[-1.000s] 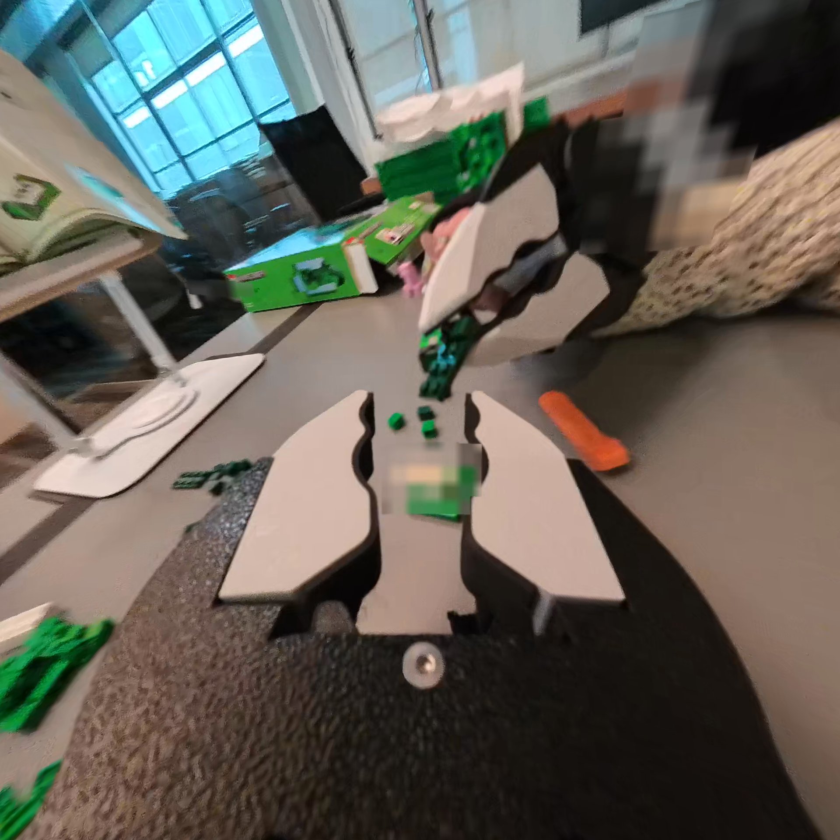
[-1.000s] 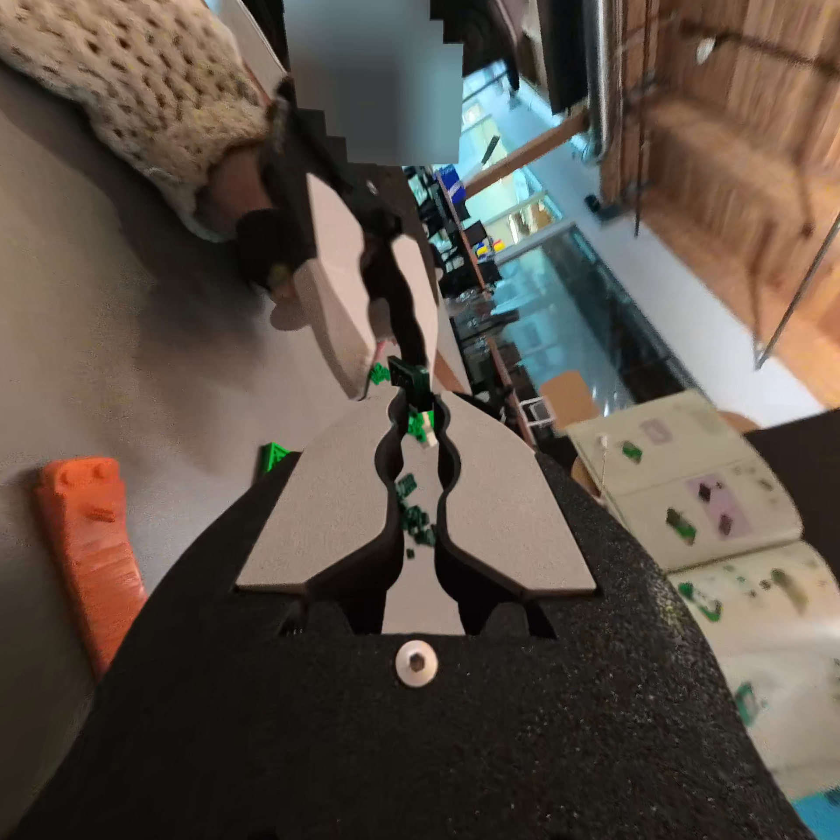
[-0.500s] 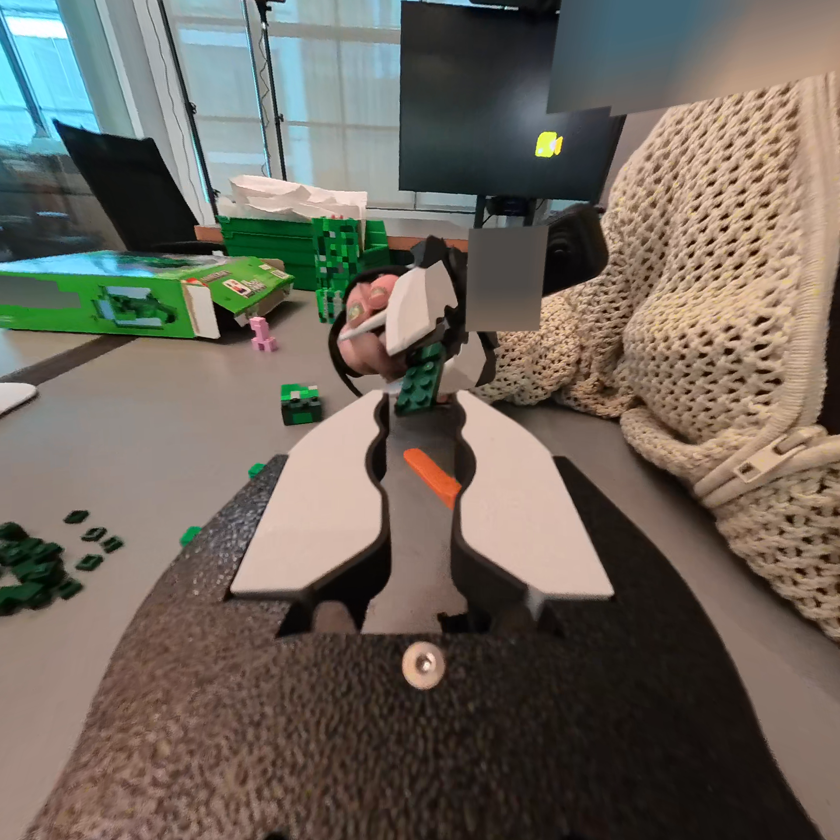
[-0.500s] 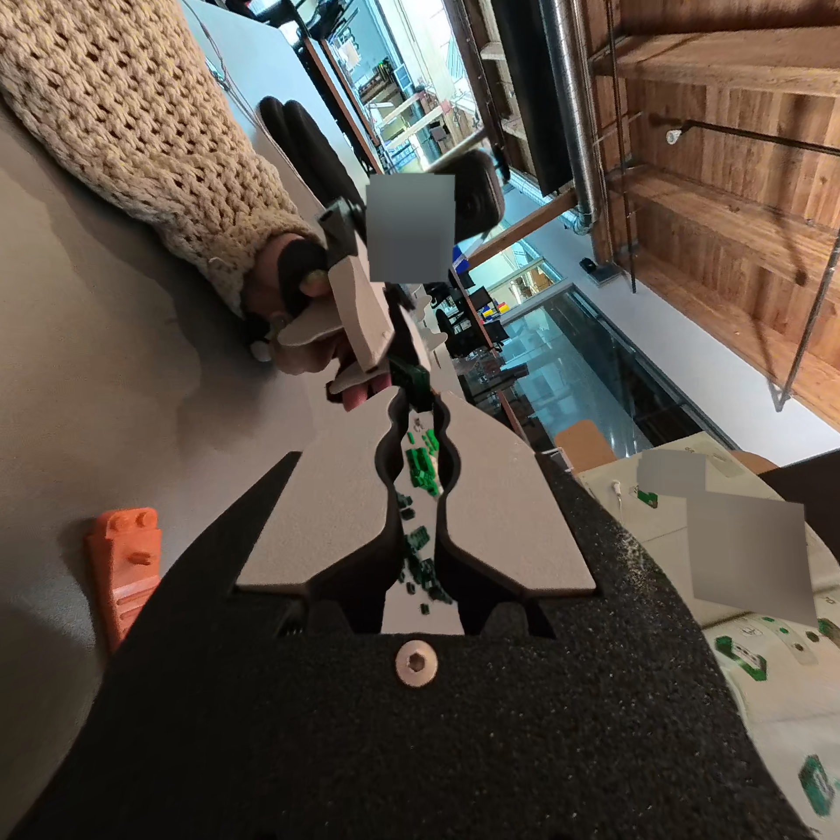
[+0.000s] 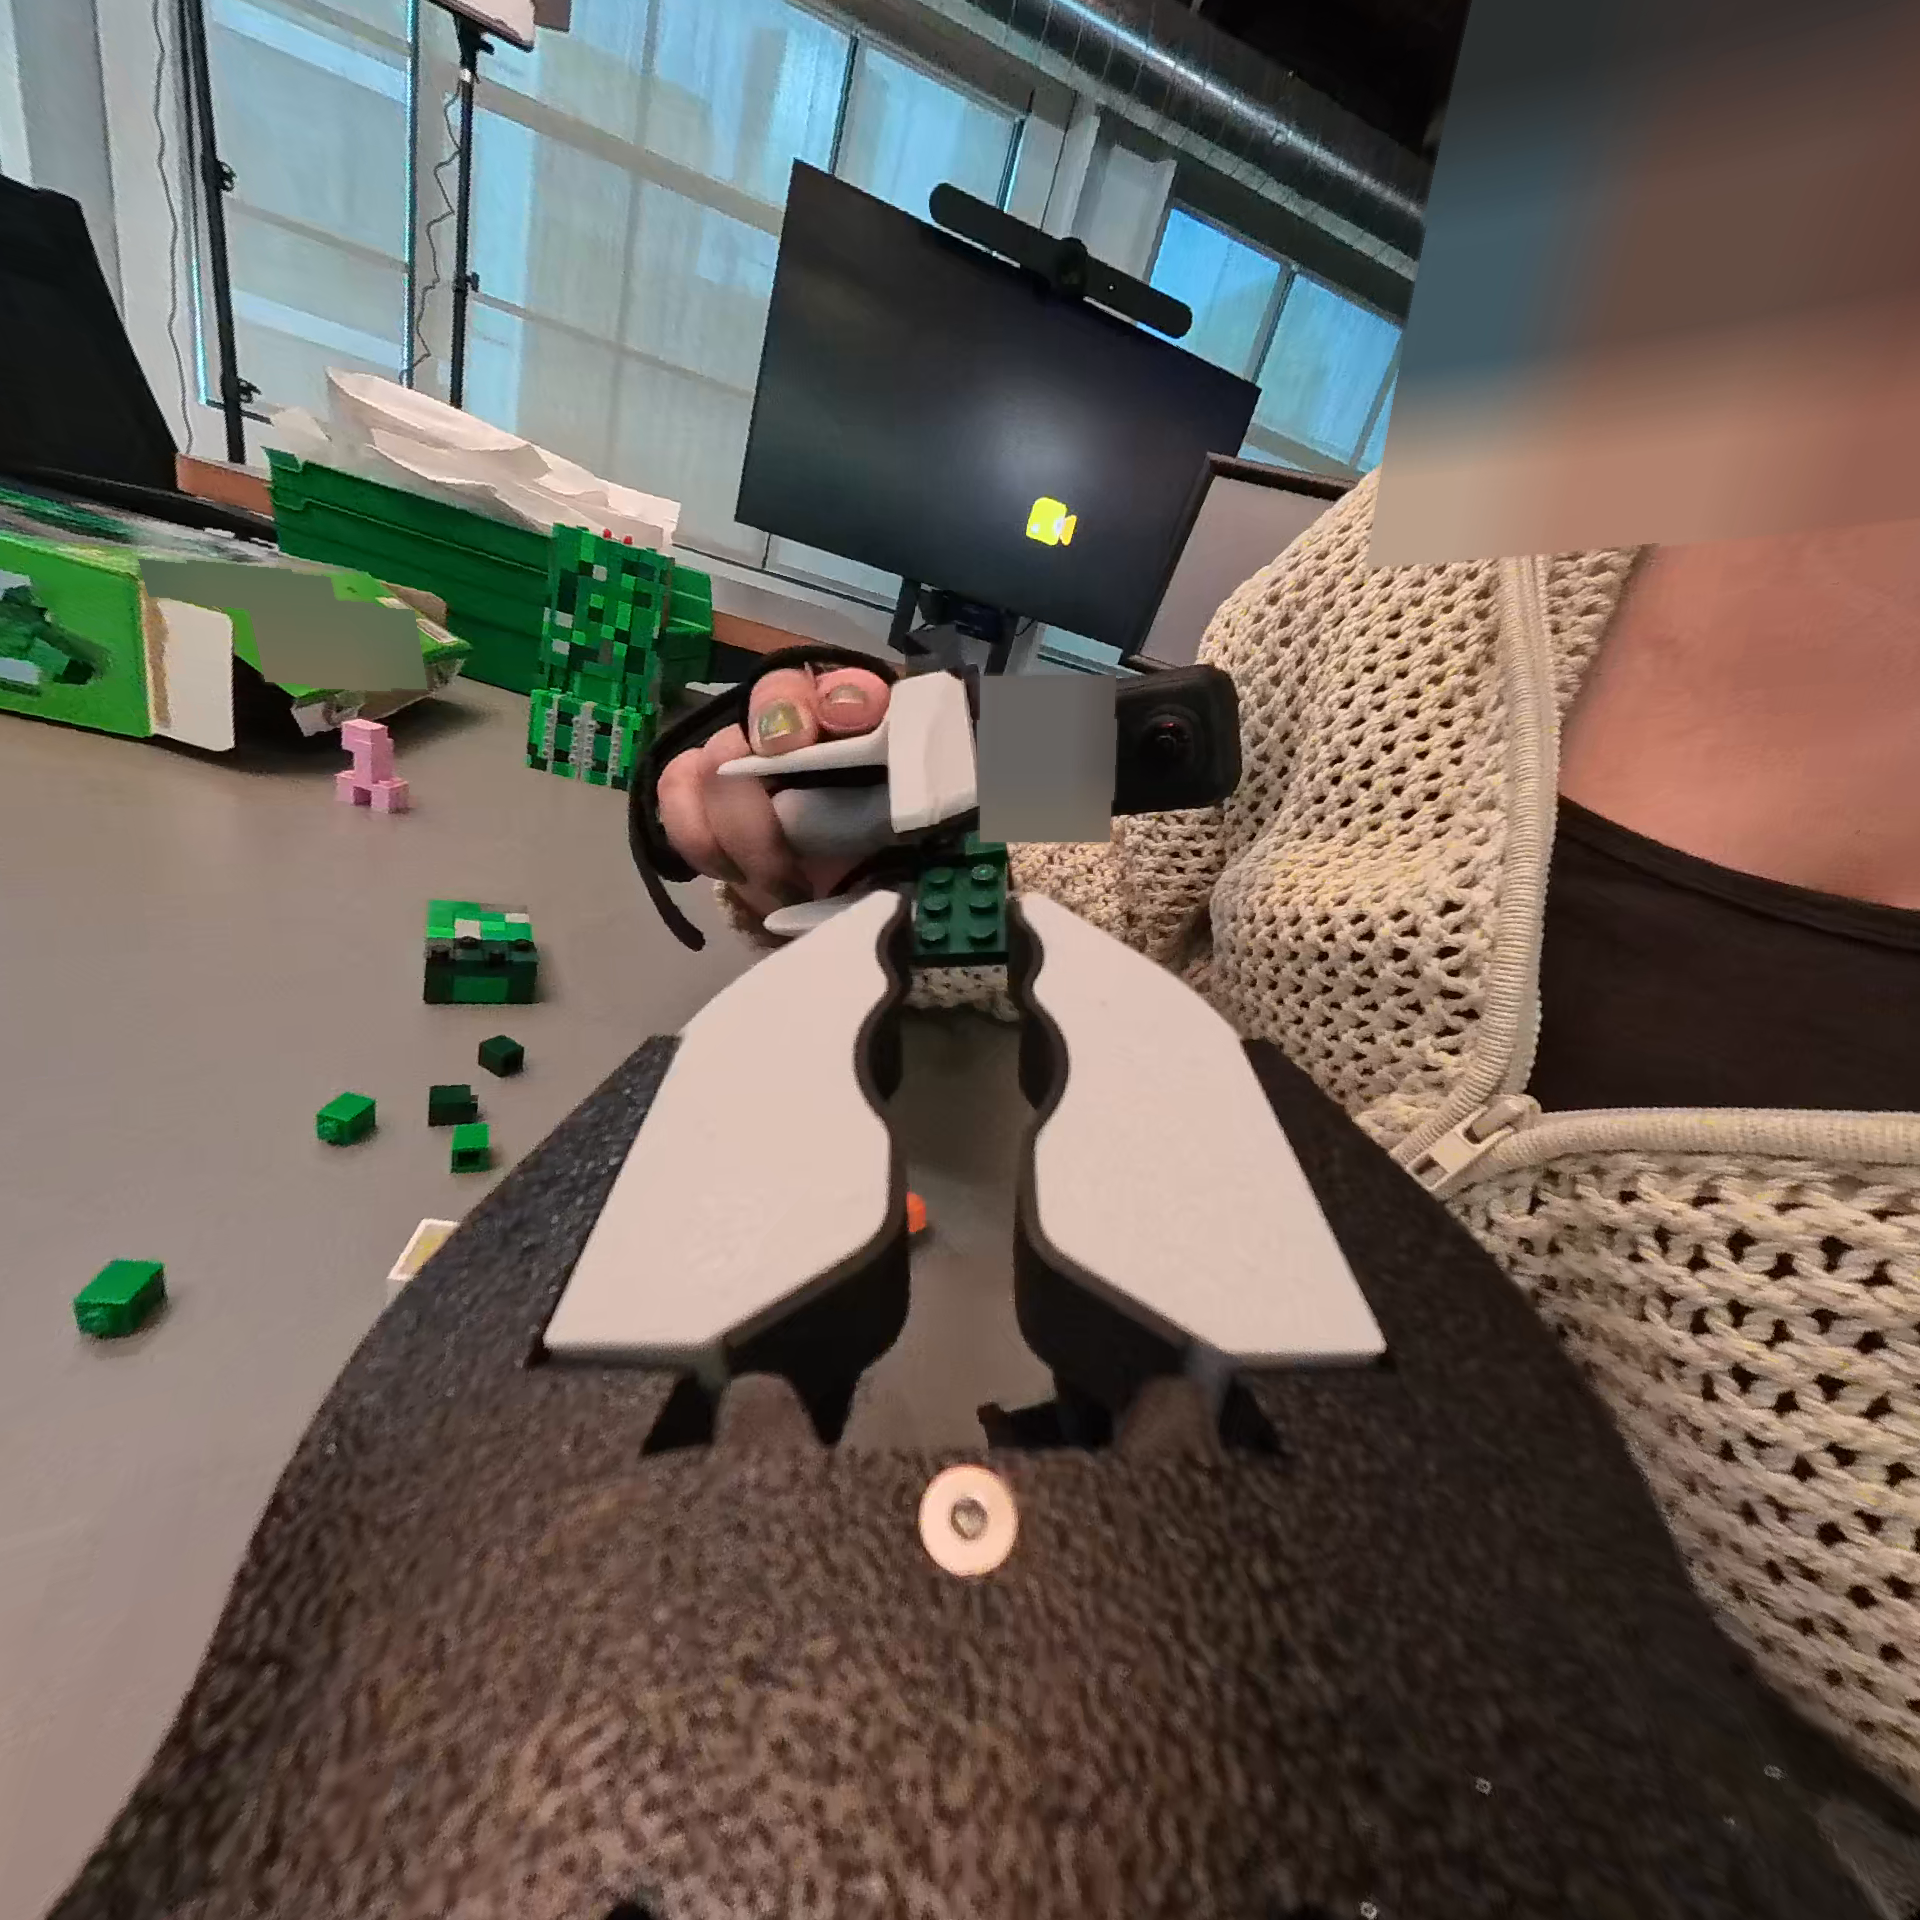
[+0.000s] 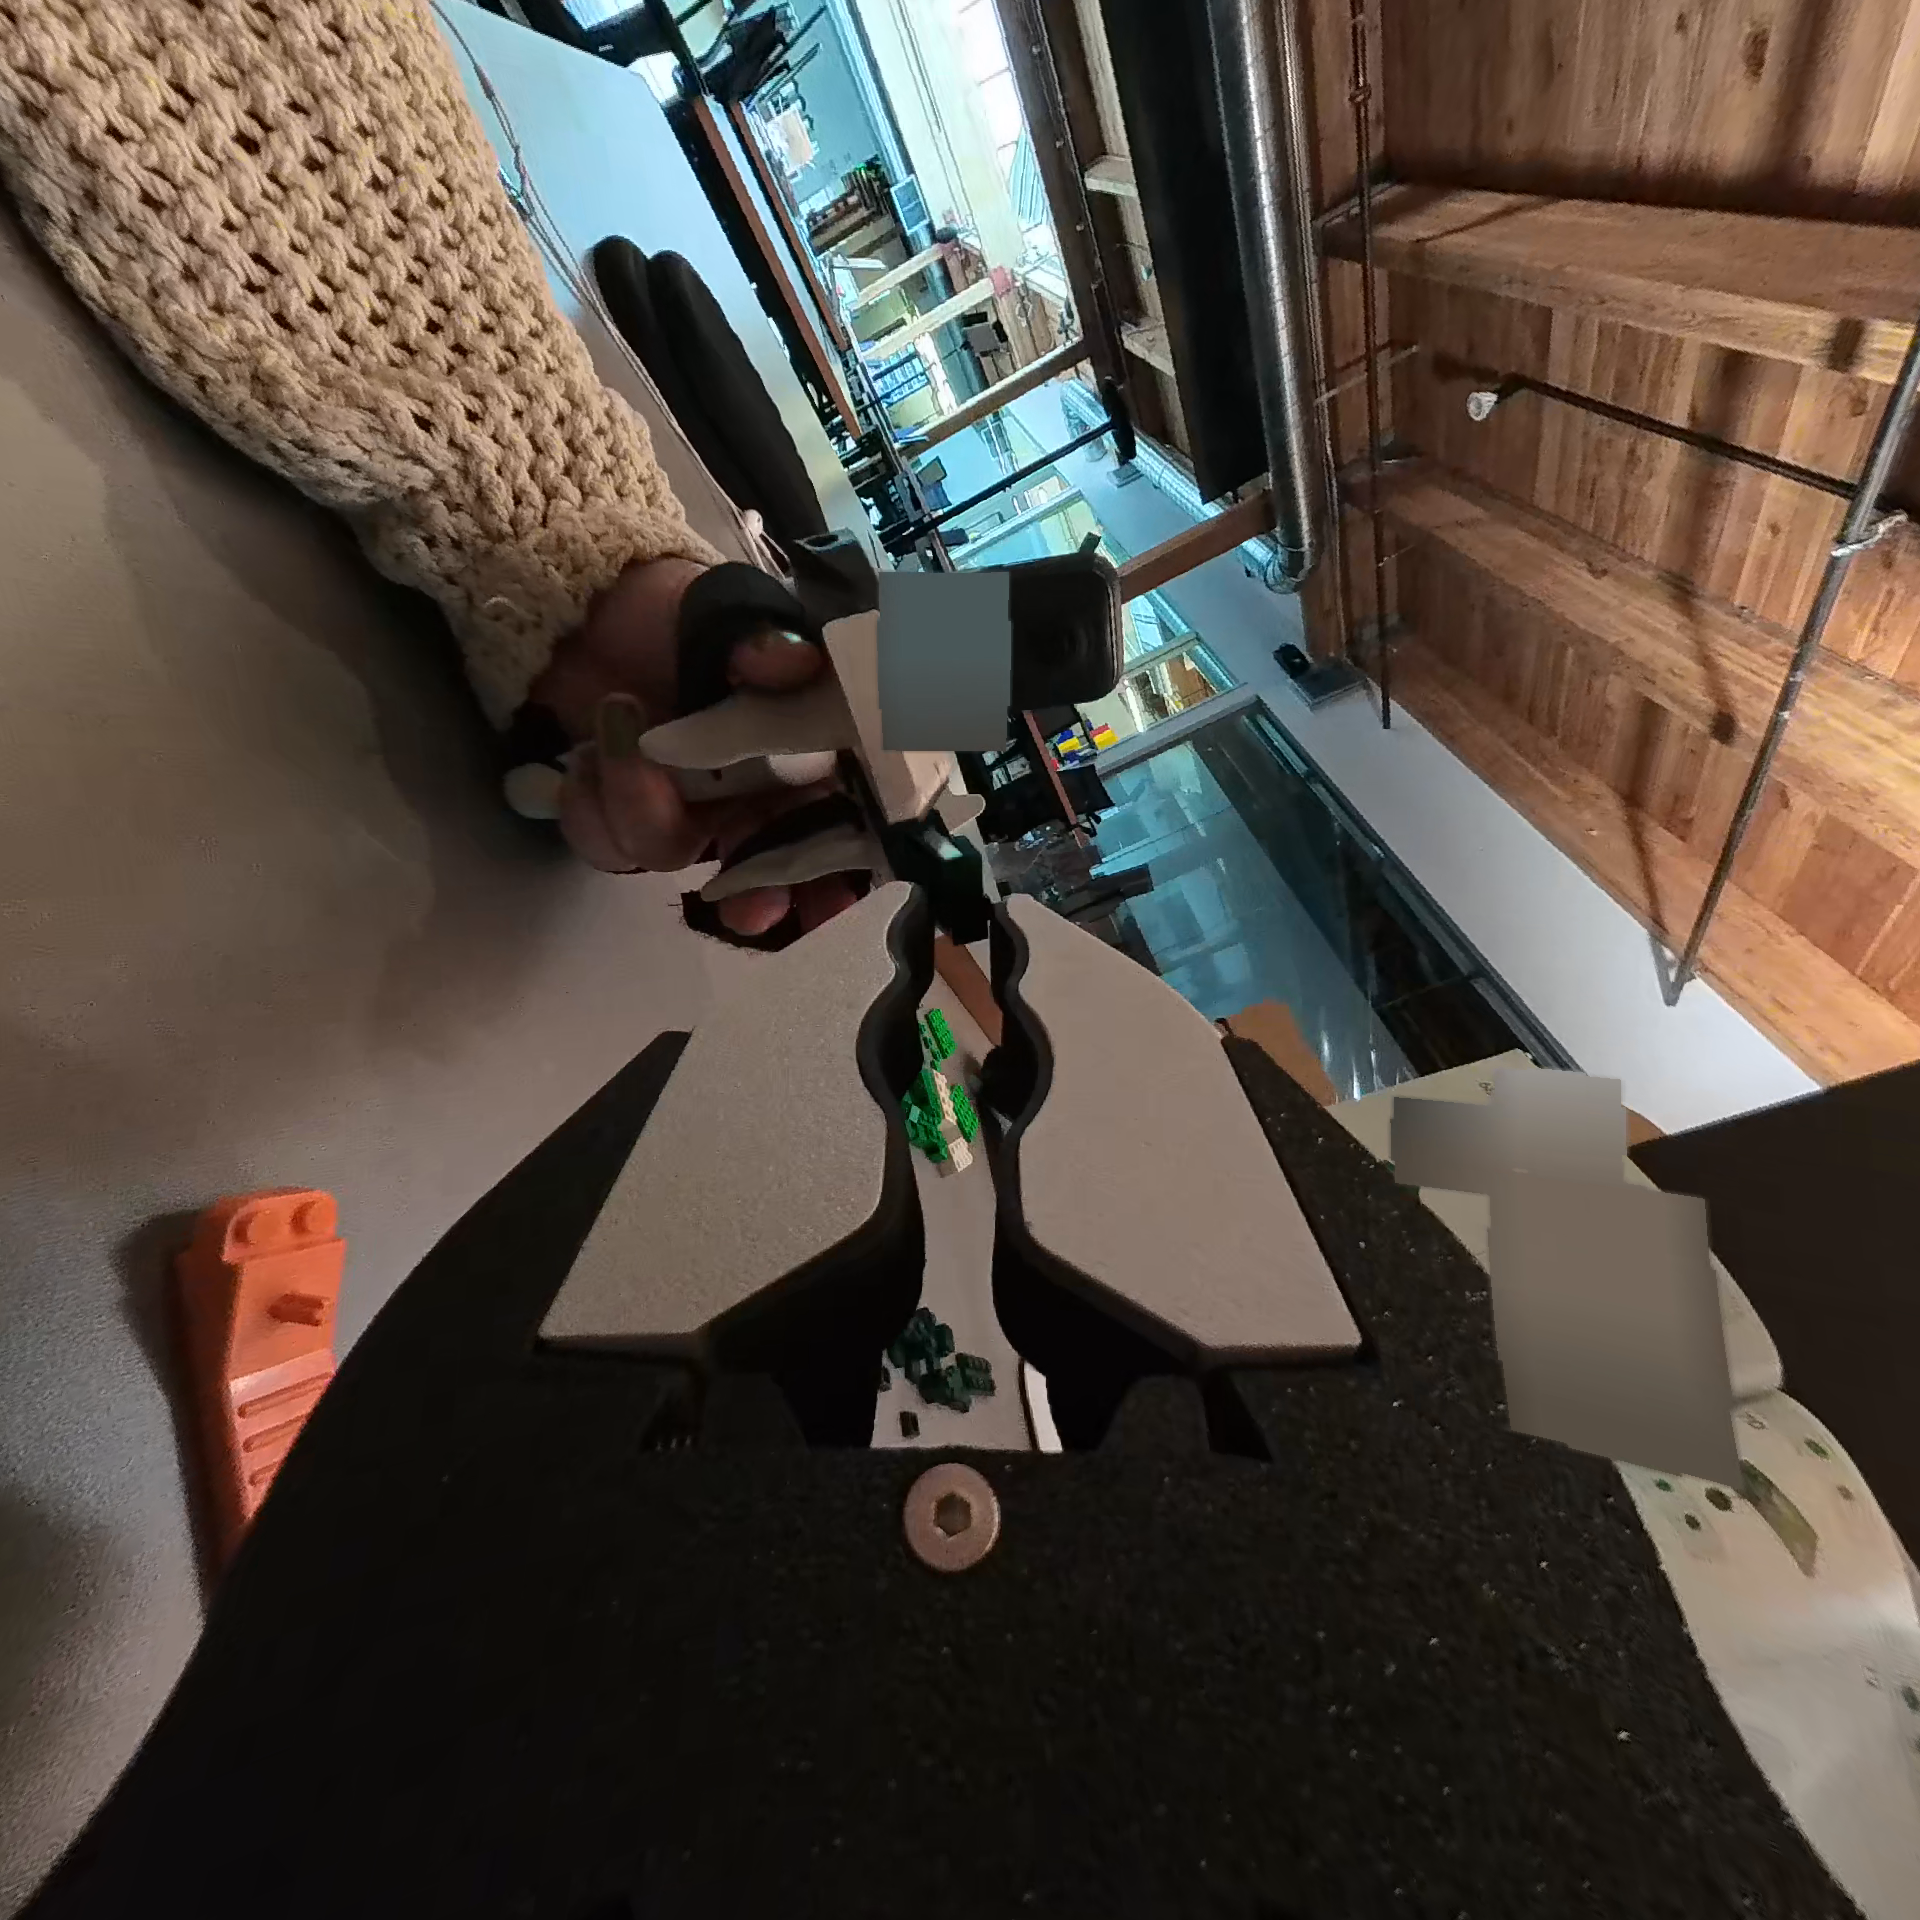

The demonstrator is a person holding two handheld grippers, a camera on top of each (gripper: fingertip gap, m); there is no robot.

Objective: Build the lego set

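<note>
A dark green lego piece (image 5: 961,909) is held up above the grey table (image 5: 208,935), between the tips of both grippers. My left gripper (image 5: 962,920) has its fingers closed against the piece's two sides. In the left wrist view the right gripper (image 5: 914,769), held by a hand, meets the piece from beyond. In the right wrist view the right gripper (image 6: 954,909) is shut on the same dark piece (image 6: 951,883), and the left gripper (image 6: 831,800) faces it from the far side. How the piece is built is hard to see.
On the table lie a small green build (image 5: 480,951), loose green bricks (image 5: 457,1107), a pink figure (image 5: 369,769), a tall green figure (image 5: 597,644) and a green box (image 5: 73,644). An orange brick separator (image 6: 260,1340), brick piles (image 6: 940,1091) and an open booklet (image 6: 1766,1558) lie below the right gripper. A person in a knitted sweater (image 5: 1455,935) sits close. The grippers are tip to tip, or close to it.
My left gripper has swung up from the table toward the right gripper and its jaws have narrowed onto the green piece. The right gripper has kept hold of the piece throughout.
</note>
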